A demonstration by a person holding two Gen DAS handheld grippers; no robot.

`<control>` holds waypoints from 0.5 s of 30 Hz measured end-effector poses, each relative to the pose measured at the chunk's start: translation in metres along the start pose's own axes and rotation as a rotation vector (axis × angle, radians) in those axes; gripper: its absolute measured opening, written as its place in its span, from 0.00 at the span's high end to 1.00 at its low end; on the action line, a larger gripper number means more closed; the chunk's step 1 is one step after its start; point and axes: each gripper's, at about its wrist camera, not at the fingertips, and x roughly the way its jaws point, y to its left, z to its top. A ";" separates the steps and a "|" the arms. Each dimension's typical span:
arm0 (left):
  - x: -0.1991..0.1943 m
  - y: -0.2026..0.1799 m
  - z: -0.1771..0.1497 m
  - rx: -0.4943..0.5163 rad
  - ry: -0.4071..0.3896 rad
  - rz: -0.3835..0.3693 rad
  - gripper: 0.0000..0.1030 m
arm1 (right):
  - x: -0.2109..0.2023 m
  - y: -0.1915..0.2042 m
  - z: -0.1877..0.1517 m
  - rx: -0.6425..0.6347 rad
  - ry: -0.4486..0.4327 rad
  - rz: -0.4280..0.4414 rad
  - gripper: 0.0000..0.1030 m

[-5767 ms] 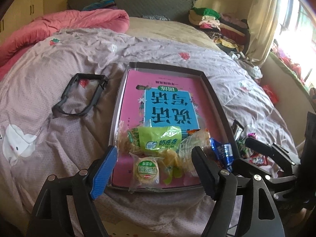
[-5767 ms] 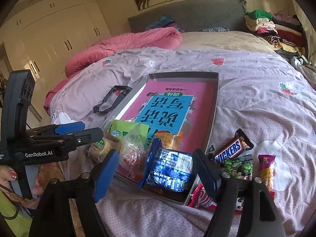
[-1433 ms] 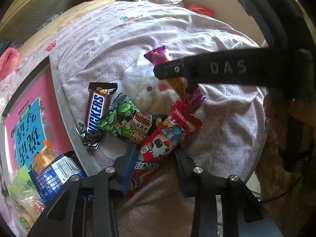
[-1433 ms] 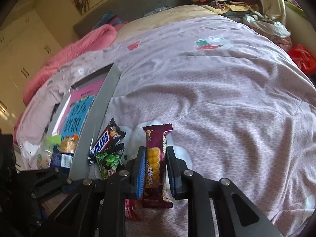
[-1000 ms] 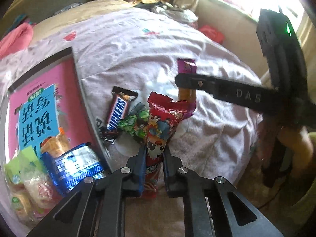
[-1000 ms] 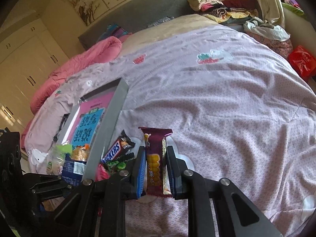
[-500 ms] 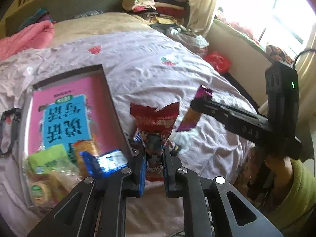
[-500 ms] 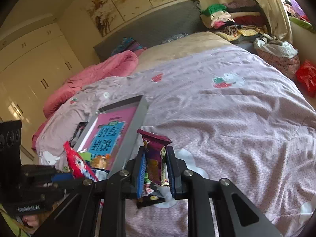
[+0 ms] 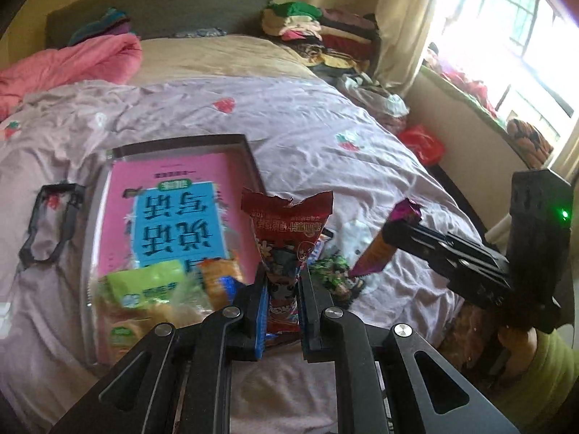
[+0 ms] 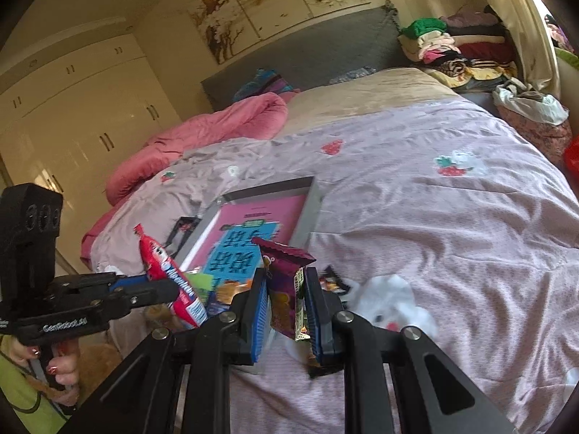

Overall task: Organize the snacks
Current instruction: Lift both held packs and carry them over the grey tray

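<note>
Both snacks are now lifted off the bedspread (image 9: 307, 137), where they lay a moment ago. The left gripper (image 9: 282, 289) clenches the red packet (image 9: 286, 231), held upright above the tray's (image 9: 249, 152) near right corner. The right gripper (image 10: 286, 300) grips the purple biscuit bar (image 10: 282, 282), raised beside the tray's right edge. More snacks lie in the tray's near end.

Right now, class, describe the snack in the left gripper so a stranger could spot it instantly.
Find the grey tray on the purple bedspread. At its near right corner, the left gripper is shut on a red snack packet: upright, cartoon-printed, with a jagged top.
</note>
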 end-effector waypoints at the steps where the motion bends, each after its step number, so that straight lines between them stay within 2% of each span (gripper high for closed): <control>1: -0.002 0.004 0.000 -0.008 -0.003 0.004 0.87 | 0.001 0.004 0.000 -0.002 0.003 0.011 0.80; 15: -0.032 0.079 -0.006 -0.157 -0.064 0.120 0.87 | 0.013 0.044 -0.002 -0.057 0.032 0.070 0.80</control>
